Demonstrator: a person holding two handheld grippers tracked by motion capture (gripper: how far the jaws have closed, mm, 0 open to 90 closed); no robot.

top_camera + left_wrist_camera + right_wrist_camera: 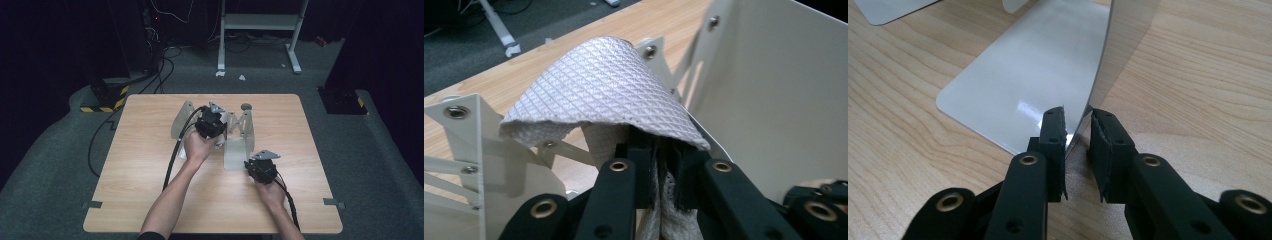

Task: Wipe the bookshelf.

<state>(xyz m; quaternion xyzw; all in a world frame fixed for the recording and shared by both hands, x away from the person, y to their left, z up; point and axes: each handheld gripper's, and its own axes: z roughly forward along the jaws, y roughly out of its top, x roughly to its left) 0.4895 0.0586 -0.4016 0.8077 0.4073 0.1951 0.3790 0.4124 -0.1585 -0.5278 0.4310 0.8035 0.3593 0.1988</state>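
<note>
Cloth (599, 85) (white, quilted) pinched in left tongs (659, 165) | right tongs (1078, 150) gripping bookend plate (1113, 60) edge

Your kit, itemised:
- L gripper (210, 123): black body, grey three-cornered plate on top, thick black cable trailing back along your forearm.
- R gripper (261, 169): same build, grey plate, black cable.
- Jaws, both: black bars w/ brass-ringed rivet holes; fingertips (1054, 137) carry black ribbed pads.
- Forearms bare; dark sleeve edge at L elbow.
</note>
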